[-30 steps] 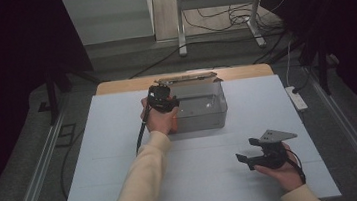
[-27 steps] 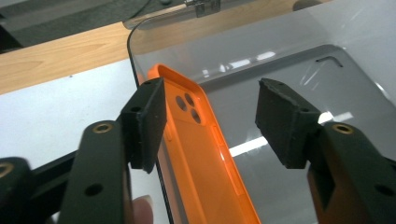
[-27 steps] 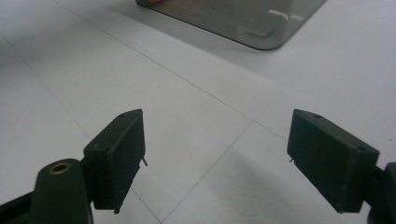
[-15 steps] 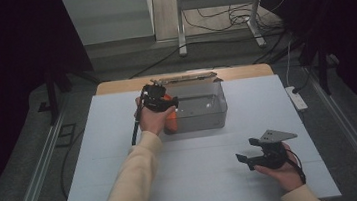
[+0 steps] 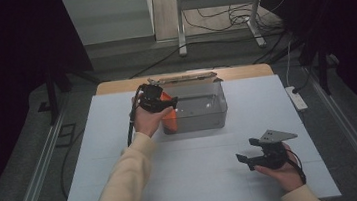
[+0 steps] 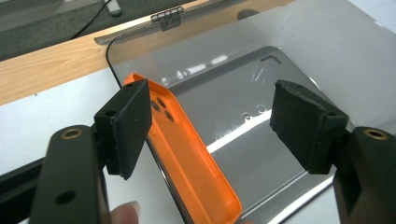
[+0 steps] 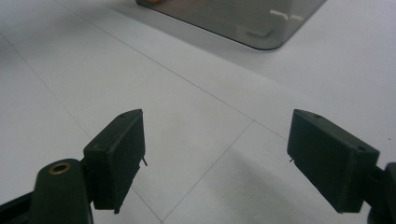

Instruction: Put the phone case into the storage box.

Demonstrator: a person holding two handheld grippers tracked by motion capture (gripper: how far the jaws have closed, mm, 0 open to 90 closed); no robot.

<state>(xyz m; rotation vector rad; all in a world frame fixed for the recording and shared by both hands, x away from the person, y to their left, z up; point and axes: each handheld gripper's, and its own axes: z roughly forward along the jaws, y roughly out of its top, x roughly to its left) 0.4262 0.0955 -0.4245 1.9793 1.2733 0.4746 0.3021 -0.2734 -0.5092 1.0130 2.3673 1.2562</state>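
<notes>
While the left gripper [image 5: 159,102] hovered at the left end of the clear box [image 5: 202,109] near the desk's [image 5: 96,154] far edge, its jaws stood wide apart, grasping nothing. An orange phone case [image 6: 187,158] leaned upright against the box's left wall, inside it. Near the desk's front right corner, the right gripper [image 5: 253,157] was held just above the surface, jaws likewise spread and empty.

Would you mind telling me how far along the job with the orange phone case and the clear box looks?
Done: the orange phone case leans inside the clear box. In hand: nothing; the left gripper hangs open above it, the right gripper open over the table. Left: possibly shutting the lid, which stands open.
</notes>
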